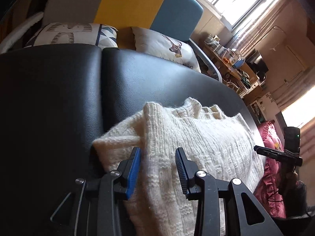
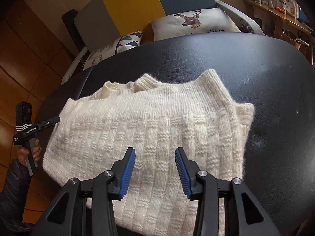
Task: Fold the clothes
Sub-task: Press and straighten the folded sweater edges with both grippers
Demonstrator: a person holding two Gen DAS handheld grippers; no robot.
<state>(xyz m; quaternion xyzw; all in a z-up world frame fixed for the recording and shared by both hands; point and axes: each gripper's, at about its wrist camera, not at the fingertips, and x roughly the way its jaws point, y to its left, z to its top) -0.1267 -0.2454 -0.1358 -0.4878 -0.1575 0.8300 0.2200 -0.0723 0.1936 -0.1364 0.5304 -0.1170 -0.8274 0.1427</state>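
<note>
A cream knit sweater (image 2: 149,137) lies folded on a black leather-look tabletop (image 2: 256,74), its ribbed collar toward the sofa with the deer-print cushion (image 2: 193,23) behind. The right tool (image 2: 155,157) hovers over the middle of the sweater, its blue pads apart and gripping nothing. The left tool (image 1: 158,157), held in a person's hand (image 2: 32,150) at the sweater's left edge, also stands parted, with nothing clamped.

Room around the black table (image 2: 256,74)

A deer cushion (image 2: 196,24) and a patterned cushion (image 1: 72,33) are seen behind the table, before a yellow and blue sofa back (image 1: 137,2); a pink cushion (image 1: 271,169) is seen beside it.
</note>
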